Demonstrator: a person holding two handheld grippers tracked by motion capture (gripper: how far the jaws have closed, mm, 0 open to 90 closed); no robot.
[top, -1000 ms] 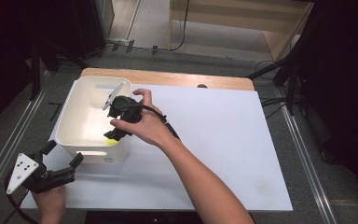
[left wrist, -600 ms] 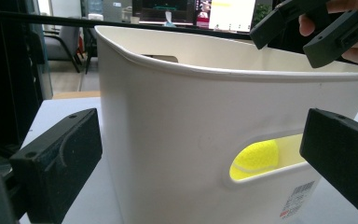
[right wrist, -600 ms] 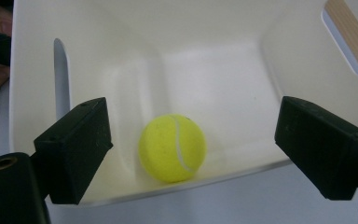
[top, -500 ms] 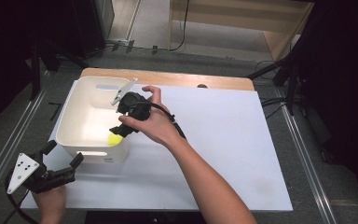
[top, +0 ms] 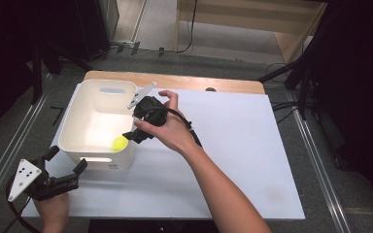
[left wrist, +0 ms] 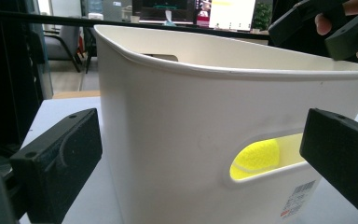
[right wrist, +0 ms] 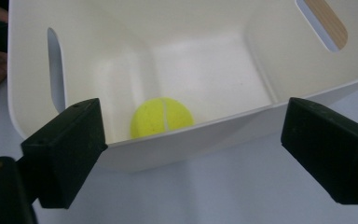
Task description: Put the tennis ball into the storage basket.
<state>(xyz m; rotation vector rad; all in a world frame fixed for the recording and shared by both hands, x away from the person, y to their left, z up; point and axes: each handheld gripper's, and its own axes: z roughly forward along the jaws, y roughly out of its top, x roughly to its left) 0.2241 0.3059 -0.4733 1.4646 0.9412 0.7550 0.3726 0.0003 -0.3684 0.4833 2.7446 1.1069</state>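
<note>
At the near left corner of the white bin (top: 73, 126), the left gripper (top: 65, 167) rests on the white tabletop (top: 243, 145) with its jaws spread wide and empty. Inside the bin, against its near right wall, lies the yellow tennis ball (top: 120, 142); the right gripper (top: 135, 135) above that rim has just been opening its jaws, now wide with nothing between them, so the drop looks done. Beyond the bin runs the table's wooden edge (top: 175, 80), then grey floor (top: 160, 24) and dark stands.
</note>
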